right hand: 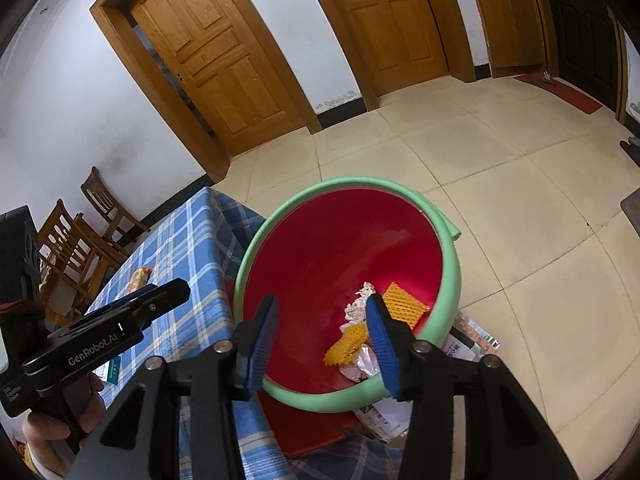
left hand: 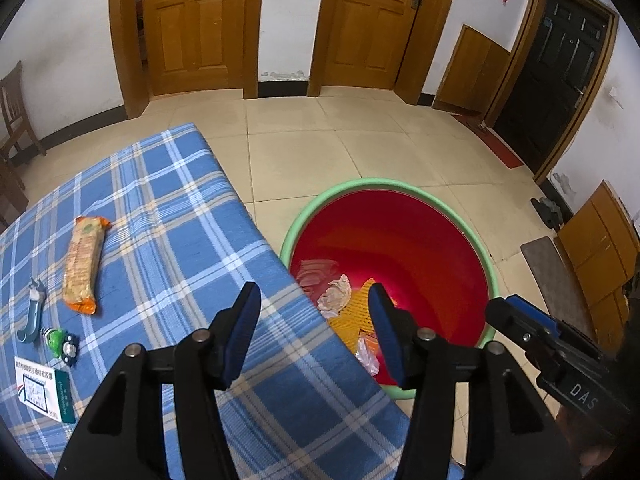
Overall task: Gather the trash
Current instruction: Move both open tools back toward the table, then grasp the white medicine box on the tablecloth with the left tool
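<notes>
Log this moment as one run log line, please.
phase: trash dropped | left claw: open, empty | right claw: open, empty, over red bin | left on table: orange snack packet

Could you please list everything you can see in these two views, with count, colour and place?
bin: one, red with green rim, on the floor beside the table
trash in bin: several pieces, orange foam net and crumpled wrappers, at its bottom
table: one, blue plaid cloth
snack packet: one, orange, on the table
clip: one, teal, near the packet
toy: one, green, beside the clip
box: one, white and green, table edge
doors: two, wooden, far wall
chairs: wooden, by the wall
left gripper: open, empty
right gripper: open, empty
</notes>
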